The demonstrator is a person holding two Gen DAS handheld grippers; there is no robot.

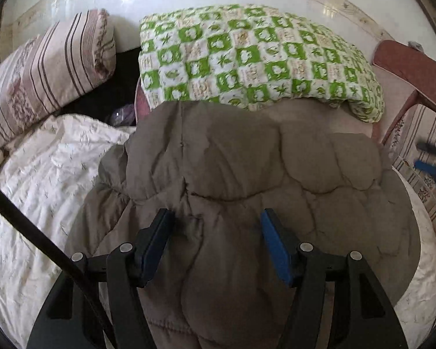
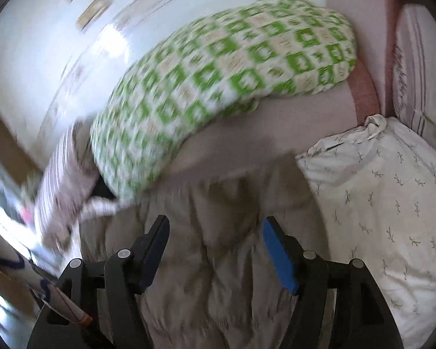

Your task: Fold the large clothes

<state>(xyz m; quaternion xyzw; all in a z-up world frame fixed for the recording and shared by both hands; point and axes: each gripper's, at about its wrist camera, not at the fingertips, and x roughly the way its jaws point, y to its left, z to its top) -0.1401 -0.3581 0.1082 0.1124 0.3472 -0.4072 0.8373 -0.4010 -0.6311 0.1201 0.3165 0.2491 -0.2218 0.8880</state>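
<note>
Left jaws: the left gripper (image 1: 215, 218) stands with its jaws apart, nothing clamped between them; the grey-brown quilted coat (image 1: 247, 168) lies directly under and ahead of them.
Right jaws: the right gripper (image 2: 215, 226) likewise has its jaws spread, with the same quilted coat (image 2: 218, 247) filling the gap below; this view is blurred by motion.
Contact: whether either pair of jaws touches the fabric cannot be told.
Coat, position: a puffy bundle on the bed, folded over itself, one rounded layer lying on top of another just beyond the left jaws.
Cable: a black cable (image 1: 29, 226) crosses the lower left of the left wrist view, beside the left jaws.
White sheet: a cream sheet with small leaf prints (image 1: 43, 174) lies to the left of the left jaws and touches the coat's edge; in the right wrist view it (image 2: 392, 218) sits to the right of the right jaws.
Green pillow: a green-and-white checked pillow (image 1: 247, 55) rests beyond the coat, its near edge overlapping the coat's far side; also seen ahead of the right jaws (image 2: 218, 81).
Striped pillow: a pink striped pillow (image 1: 43, 72) lies far left of the left jaws.
Right gripper, distant: visible far right in the left wrist view (image 1: 433, 163), well apart from the left jaws.
</note>
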